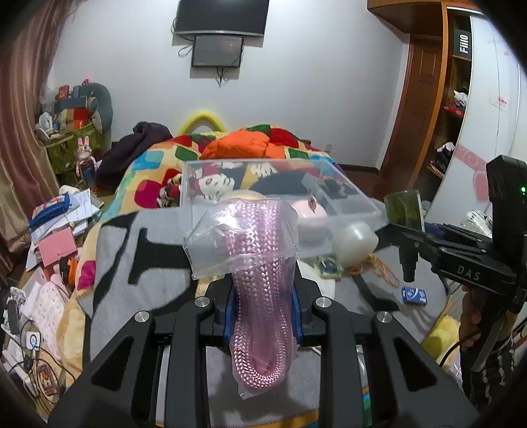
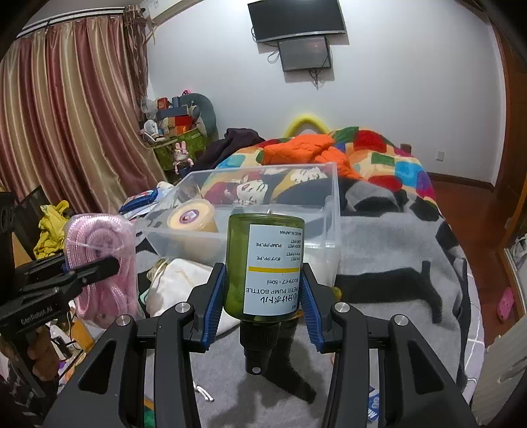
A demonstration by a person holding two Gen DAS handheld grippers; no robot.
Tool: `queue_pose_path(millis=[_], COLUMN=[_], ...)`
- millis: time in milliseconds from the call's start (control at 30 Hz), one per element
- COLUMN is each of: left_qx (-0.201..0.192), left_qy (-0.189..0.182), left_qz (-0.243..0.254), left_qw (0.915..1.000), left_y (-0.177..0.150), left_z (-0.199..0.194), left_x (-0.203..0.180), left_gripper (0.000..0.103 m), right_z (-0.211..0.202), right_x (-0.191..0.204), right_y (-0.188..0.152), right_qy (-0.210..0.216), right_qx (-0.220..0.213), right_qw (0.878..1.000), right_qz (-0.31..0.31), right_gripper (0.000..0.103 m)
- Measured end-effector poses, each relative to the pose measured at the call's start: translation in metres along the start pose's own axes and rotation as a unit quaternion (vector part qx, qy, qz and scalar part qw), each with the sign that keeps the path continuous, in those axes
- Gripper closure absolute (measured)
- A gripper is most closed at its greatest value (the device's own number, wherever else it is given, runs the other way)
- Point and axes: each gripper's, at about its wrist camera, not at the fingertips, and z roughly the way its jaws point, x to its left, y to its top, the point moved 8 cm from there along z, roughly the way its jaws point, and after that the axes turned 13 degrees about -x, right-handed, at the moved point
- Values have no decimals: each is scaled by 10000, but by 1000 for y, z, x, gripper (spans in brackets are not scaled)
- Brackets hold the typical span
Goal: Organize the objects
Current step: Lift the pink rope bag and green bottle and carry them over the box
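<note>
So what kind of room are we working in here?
Most likely a lived-in bedroom: a bed with a patchwork quilt, long curtains, and a wall-mounted TV. The clear storage bin sits on the bed's grey blanket.

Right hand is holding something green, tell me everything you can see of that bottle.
The green pump bottle is translucent olive plastic with a white label reading "PETIT PUMP BOTTLE", 50ml, crossed by a yellow stripe. It is held upside down, black pump head pointing toward the camera. The right gripper clamps its sides between blue pads, above the grey blanket, before the clear bin.

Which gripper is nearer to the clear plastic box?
Hard to tell. The left gripper, holding the bagged pink rope, and the right gripper, holding the green bottle, both face the clear plastic box.
</note>
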Motion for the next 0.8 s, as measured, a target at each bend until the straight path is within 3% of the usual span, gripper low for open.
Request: queue_pose_path(millis=[467, 800], left_qx=[-339, -525], left_qy=[120, 436], left_qz=[-14, 158], left_qw=[9994, 9975], left_y=[37, 65], left_z=[12, 23], left_x=[12, 34], left_gripper=[77, 77], right_z=[6, 13], right_x=[-4, -11], right_y=[26, 45], right_qy=[-60, -148], right_qx=[-178, -339], right_qw=[9997, 9992], right_qz=[-132, -156], right_gripper=[64, 64])
